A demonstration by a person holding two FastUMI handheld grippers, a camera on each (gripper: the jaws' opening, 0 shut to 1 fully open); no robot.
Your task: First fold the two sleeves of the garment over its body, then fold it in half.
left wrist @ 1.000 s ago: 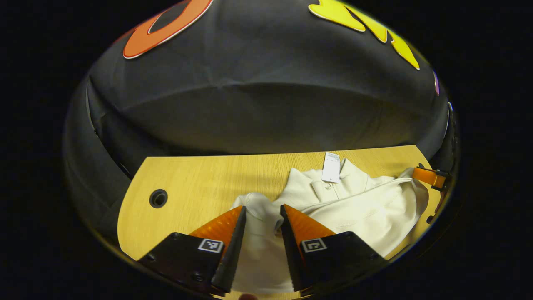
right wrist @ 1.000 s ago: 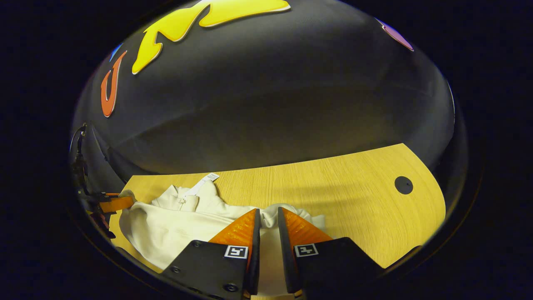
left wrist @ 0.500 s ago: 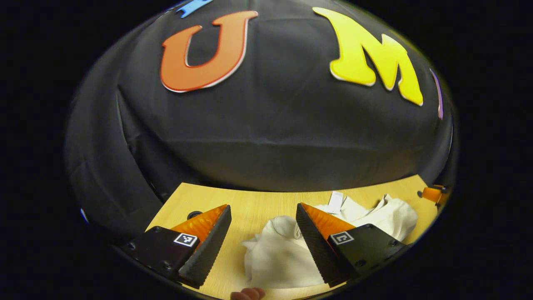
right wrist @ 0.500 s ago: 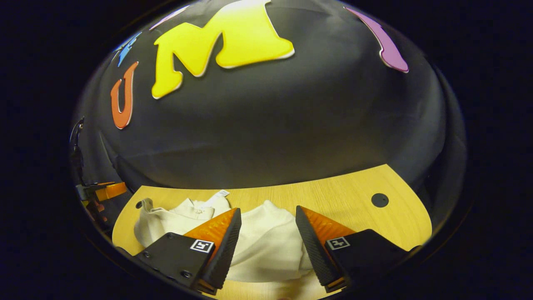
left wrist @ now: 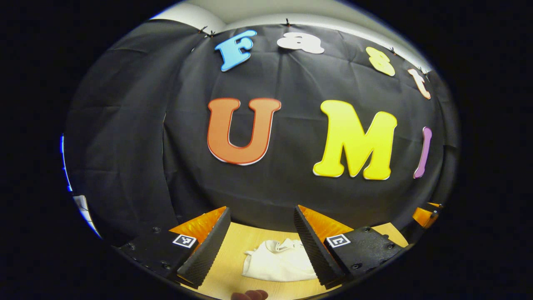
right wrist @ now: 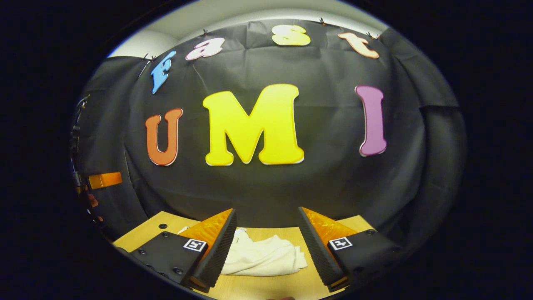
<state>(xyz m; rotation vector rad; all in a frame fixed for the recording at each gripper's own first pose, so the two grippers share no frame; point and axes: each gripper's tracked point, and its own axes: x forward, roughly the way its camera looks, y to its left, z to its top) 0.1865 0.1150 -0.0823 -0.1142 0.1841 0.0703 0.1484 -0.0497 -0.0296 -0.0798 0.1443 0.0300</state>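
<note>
The white garment (left wrist: pixel 278 261) lies in a compact folded bundle on the wooden table (left wrist: pixel 233 250), low in the left gripper view. My left gripper (left wrist: pixel 260 210) is open, raised above and back from the cloth, holding nothing. In the right gripper view the garment (right wrist: pixel 262 258) rests flat between and beyond the fingers. My right gripper (right wrist: pixel 267 211) is open too, clear of the fabric. A finger of the right gripper (left wrist: pixel 424 216) shows at the far right edge, and a finger of the left gripper (right wrist: pixel 104 180) at the far left.
The black cloth wall (left wrist: pixel 291 191) stands just behind the table's far edge. A round cable hole (right wrist: pixel 161 226) sits in the table's left part. A person's fingertip (left wrist: pixel 250 295) shows at the bottom edge.
Both grippers opened and let go of the garment, then rose and tilted up and back. The garment now lies lower and smaller in both views, settled on the table.
</note>
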